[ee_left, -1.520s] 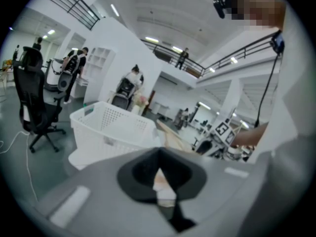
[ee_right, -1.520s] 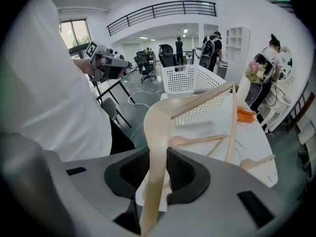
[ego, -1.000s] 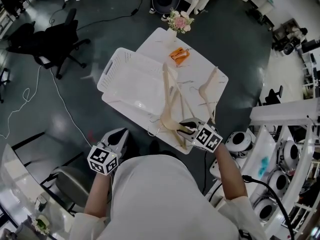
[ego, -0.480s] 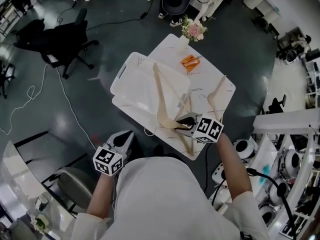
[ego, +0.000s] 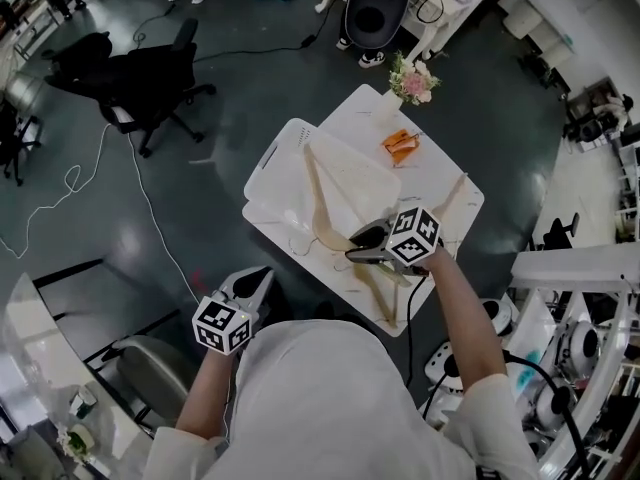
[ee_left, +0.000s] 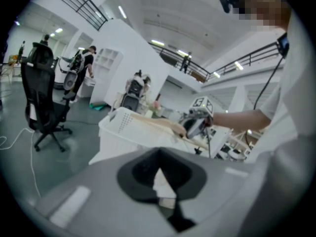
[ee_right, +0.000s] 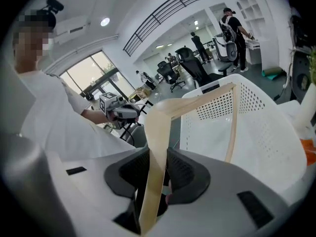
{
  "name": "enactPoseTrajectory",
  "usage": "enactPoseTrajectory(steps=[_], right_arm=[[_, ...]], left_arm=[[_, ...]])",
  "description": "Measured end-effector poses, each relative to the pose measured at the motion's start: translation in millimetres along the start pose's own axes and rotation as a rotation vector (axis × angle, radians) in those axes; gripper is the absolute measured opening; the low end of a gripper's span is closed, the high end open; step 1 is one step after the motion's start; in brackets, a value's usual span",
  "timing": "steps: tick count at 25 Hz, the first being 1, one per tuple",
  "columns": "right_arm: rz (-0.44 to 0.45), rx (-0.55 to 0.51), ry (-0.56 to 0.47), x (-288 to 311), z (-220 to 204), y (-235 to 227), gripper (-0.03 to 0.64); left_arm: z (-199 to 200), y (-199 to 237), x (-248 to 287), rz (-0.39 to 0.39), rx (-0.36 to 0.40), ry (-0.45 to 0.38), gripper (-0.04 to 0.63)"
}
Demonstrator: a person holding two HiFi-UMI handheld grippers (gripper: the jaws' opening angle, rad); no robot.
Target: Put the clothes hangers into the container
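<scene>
**Head view, from above:** a white table [ego: 352, 108] carries a white perforated container [ego: 290, 150] on its left half. The right gripper [ego: 360, 247] clenches one arm of a pale wooden hanger [ego: 318, 203]. The rest of this hanger reaches away to the far left, over the container's open top. A second hanger [ego: 450, 200] lies on the table's right side and a third hanger [ego: 383, 293] at its near edge, both outside the container. The left gripper [ego: 258, 280] hangs off the table's near left edge, well apart from all three. Each gripper's cube shows black-and-white square markers.

**Left gripper view:** its jaws stand slightly apart with nothing between them. The container appears side-on here, and the held hanger sits above its rim.

**Right gripper view:** the wooden strip rises between the jaws, which press on it. The container's perforated wall is just beyond.
</scene>
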State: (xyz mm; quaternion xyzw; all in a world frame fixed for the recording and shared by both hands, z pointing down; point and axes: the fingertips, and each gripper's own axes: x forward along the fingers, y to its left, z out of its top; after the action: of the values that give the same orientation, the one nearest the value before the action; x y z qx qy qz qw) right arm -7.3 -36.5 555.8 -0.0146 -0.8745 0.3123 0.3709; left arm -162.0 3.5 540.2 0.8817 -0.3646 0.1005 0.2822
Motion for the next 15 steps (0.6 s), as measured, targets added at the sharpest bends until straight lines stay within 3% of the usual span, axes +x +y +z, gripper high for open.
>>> enactPoseTrajectory(steps=[9,15], right_arm=[[0.103,0.162,-0.06,17,32,-37,0.101],[0.148,0.254,-0.028,31,35,-59,0.101]], left_arm=[[15,22,-4,0.013,0.004,0.01,0.003],[25,33,1,0.008,0.003,0.006,0.003]])
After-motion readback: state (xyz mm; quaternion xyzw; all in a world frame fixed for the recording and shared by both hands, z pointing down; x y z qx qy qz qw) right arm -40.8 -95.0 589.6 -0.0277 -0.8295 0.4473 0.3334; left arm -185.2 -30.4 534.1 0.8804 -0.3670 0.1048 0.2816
